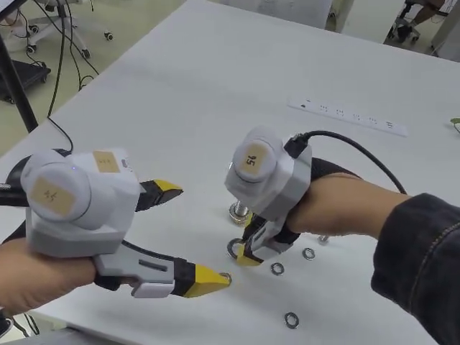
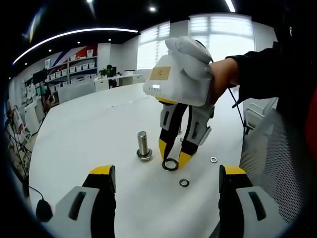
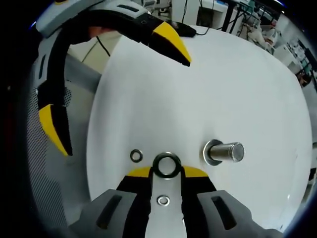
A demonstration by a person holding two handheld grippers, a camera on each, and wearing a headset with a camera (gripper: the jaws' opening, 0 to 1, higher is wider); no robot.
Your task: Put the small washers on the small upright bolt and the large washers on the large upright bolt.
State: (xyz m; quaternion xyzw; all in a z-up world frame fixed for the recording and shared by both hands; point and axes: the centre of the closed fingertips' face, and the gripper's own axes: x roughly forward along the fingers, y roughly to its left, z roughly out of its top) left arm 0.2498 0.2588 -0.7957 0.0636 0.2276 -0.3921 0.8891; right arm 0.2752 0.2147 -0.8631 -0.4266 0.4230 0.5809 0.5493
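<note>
A: The white desk [image 1: 180,86] runs wide and bare beyond the large bolt [image 2: 143,145], but its near edge lies close under your left hand-held gripper [image 1: 204,233], which is spread wide and empty.

B: And the risk?

A: Your right hand-held gripper [image 2: 174,154] is narrowed onto the large washer [image 3: 166,165], flat on the desk beside that bolt. A thin rim hold may slip and knock the small washers [image 1: 277,269].

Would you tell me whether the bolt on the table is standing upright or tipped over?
Upright: the bolt stands head-down on the table, its shank pointing straight up.
</note>
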